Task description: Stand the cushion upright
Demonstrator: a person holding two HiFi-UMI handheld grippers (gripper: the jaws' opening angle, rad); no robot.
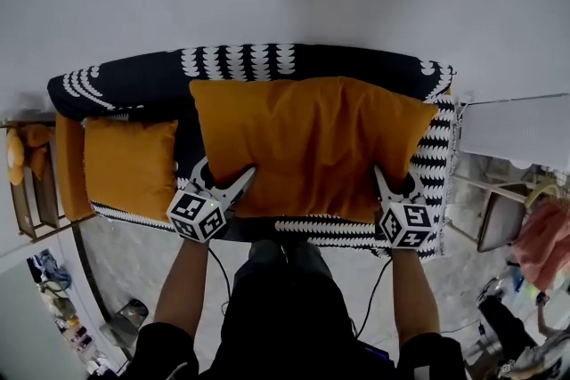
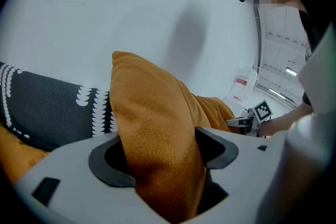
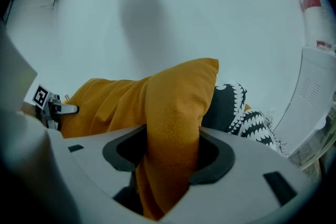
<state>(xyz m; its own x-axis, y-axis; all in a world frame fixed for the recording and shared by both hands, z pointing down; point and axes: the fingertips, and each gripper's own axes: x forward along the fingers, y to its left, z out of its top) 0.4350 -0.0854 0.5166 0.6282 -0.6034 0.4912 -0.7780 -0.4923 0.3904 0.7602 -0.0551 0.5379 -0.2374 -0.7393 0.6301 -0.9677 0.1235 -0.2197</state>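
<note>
I am pinching the big orange cushion (image 1: 312,142) at its two lower corners, left gripper (image 1: 233,184) and right gripper (image 1: 383,187) each clamping fabric, in front of the sofa (image 1: 134,83) backrest; I am aiming to seat its bottom edge level before releasing

left gripper (image 2: 165,159): both dark jaw pads pressed into a bunched edge of the orange fabric cushion (image 2: 152,113), which rises from between them to a pointed corner at upper left. behind the cushion, left: black sofa cover with white scallop print (image 2: 47,107), a patch of orange fabric (image 2: 14,153) below it, and the plain white wall (image 2: 131,23) above. far end of the cushion, right: right gripper (image 2: 239,123) at the fabric with its square-marker cube (image 2: 262,110) facing the camera, grip not readable from here; a white cylinder with a red label (image 2: 240,86) stands behind it.
</note>
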